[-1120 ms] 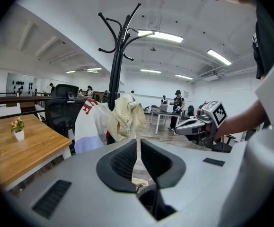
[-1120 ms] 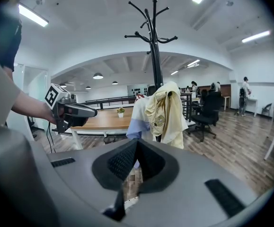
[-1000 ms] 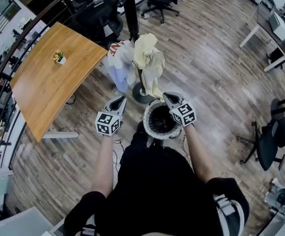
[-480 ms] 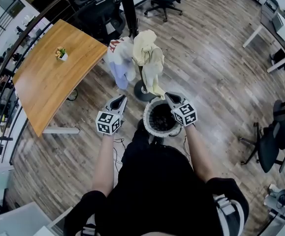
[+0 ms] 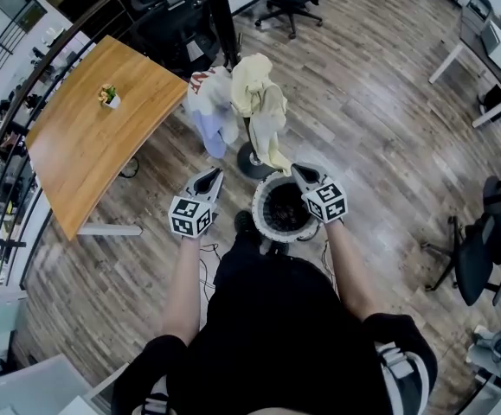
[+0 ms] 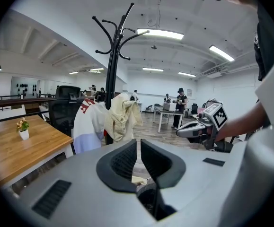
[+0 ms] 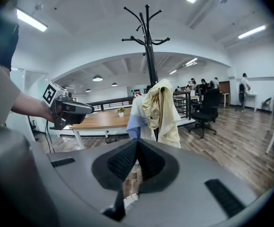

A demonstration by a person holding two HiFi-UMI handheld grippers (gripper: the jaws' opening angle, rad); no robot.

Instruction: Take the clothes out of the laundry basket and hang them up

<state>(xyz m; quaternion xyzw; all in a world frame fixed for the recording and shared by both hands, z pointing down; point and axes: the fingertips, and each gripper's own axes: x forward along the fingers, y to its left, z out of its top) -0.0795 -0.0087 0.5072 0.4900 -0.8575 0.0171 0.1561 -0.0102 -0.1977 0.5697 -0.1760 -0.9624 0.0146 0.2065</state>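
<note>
At our feet stands the round laundry basket (image 5: 260,220), white at the rim and dark inside; we cannot tell if clothes lie in it. We hold the left gripper (image 5: 208,175) just left of the basket, apart from it. Its jaws are nearly together, with only a thin slit between the pads and nothing in it. The right gripper (image 5: 299,170) hangs over the far right rim of the basket, with its jaws clenched and empty. Just beyond the basket is the black coat stand (image 6: 112,56) with 2 garments on it, a pale yellow garment (image 5: 260,102) and, to its left, a white garment with red print (image 5: 207,102). Further left is a wooden table (image 5: 77,158) with 1 small potted plant (image 5: 105,98).
</note>
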